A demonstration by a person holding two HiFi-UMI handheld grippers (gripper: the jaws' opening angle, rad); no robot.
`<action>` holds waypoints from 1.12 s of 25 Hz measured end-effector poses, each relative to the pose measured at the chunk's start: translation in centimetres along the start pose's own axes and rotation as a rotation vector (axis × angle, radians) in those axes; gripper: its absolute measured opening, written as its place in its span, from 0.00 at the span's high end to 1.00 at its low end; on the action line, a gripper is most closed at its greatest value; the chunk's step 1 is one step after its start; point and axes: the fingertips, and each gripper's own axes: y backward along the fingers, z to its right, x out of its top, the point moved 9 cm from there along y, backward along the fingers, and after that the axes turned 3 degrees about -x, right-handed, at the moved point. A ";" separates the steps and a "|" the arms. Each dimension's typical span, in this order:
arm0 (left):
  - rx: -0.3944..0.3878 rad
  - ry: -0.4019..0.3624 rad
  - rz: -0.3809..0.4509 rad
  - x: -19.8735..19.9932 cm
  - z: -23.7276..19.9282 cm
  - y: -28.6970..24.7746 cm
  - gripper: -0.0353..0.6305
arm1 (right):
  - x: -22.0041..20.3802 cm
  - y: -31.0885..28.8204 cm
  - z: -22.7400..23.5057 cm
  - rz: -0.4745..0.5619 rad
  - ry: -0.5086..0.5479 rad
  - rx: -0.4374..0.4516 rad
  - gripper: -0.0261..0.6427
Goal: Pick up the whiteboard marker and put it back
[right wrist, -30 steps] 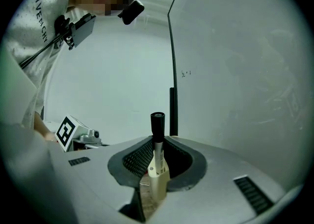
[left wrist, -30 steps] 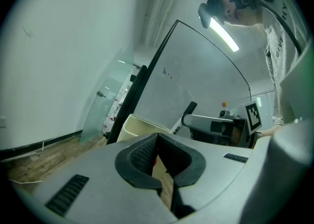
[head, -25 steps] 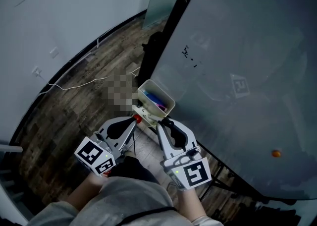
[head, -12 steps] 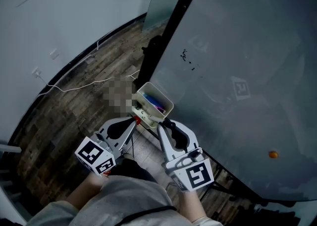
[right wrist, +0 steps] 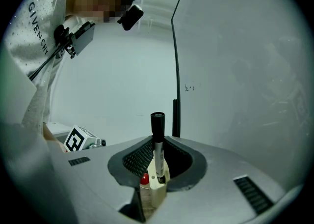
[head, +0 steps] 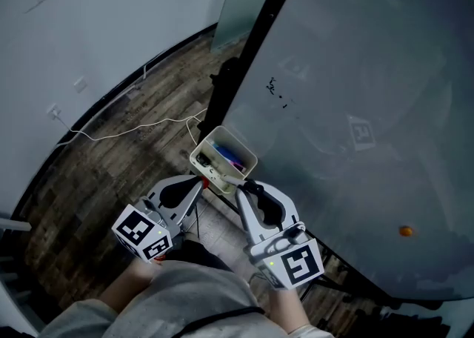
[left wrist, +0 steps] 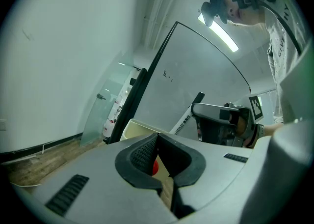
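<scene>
Right gripper view shows the whiteboard marker [right wrist: 158,149] standing upright between the jaws of the right gripper [right wrist: 157,161], black cap on top, with the ribbed pads pressed on the white barrel from both sides at a middling width. Gripping the barrel rather than either end seems deliberate: it leaves the lower end free to go down into the cream tray [right wrist: 153,193] that sits just ahead of and below the jaw tips. From this angle the lower end lies over the tray's rim, but I cannot tell whether it touches. In the head view that tray hangs off the edge of the tall grey whiteboard [head: 355,70] and already holds other markers [head: 231,157], so it reads as the place the marker belongs. Both grippers point level at it from the near side, right one nearest the board. The left gripper [head: 198,181] hangs just beside the tray's near corner with its jaw tips drawn together on nothing. Through the gap behind its pads only a small red thing [left wrist: 155,167] at the tray shows, and I cannot tell what that is. It looks like the left side is simply parked out of the way, since one gripper is enough for this job. My judgement is that the pick-up is done and the return is nearly made. What remains is lowering the marker inside the tray walls before letting go, so it does not tip out onto the wooden floor [head: 126,158] below.
</scene>
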 end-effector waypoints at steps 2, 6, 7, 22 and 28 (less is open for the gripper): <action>-0.001 -0.001 0.001 0.1 0.0 0.0 0.92 | 0.2 0.1 0.0 0.002 0.001 0.005 0.85; 0.000 -0.005 0.006 0.3 0.1 -0.1 0.92 | 0.7 0.2 0.0 0.011 0.009 -0.004 0.85; 0.000 -0.006 0.007 0.3 0.1 -0.1 0.92 | 0.8 0.2 0.0 0.013 0.012 -0.001 0.85; 0.007 -0.009 0.012 0.8 0.1 0.3 0.92 | 2.2 0.3 -0.2 0.026 0.008 0.033 0.85; 0.005 -0.011 0.015 1.0 0.2 0.4 0.92 | 2.6 0.8 0.0 0.015 -0.004 0.018 0.85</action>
